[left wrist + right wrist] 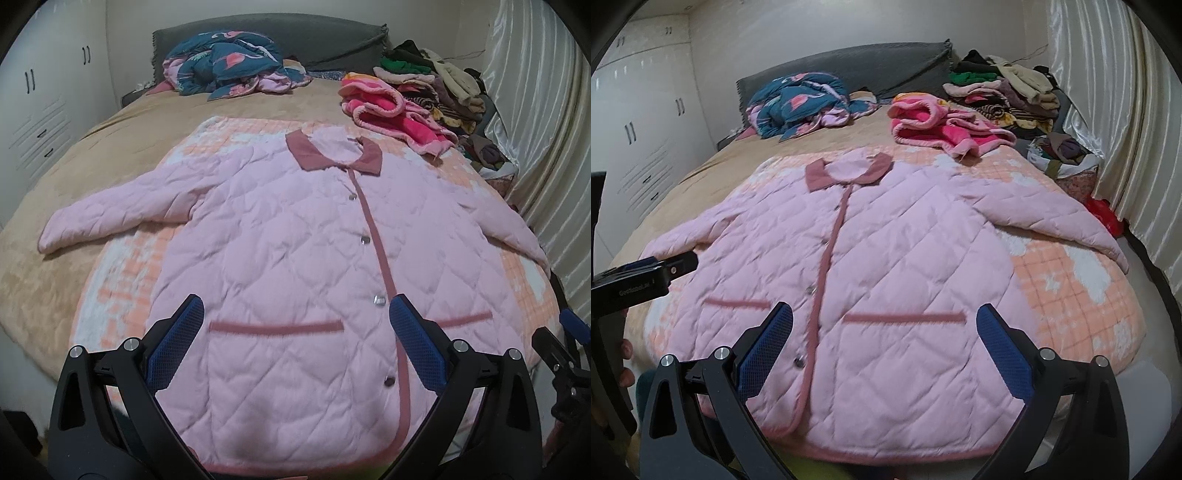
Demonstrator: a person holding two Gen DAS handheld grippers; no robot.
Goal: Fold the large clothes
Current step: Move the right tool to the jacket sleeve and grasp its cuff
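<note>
Pale pink quilted jacket (280, 240) with a dusty-rose collar lies spread flat, front up and buttoned, sleeves out to both sides, on an orange-and-white checked blanket (122, 280) covering the tan bed (48, 206). Near the grey headboard sit a crumpled teal flamingo-print quilt (229, 62) and a bright pink fleece garment (391, 110), beside a mixed clothes pile (436, 81). The left gripper (295, 317) hovers level over the jacket's hem, blue-padded fingers spread wide, gripping nothing. The right gripper (884, 321) hovers alongside, likewise wide apart and empty above the right pocket.
</note>
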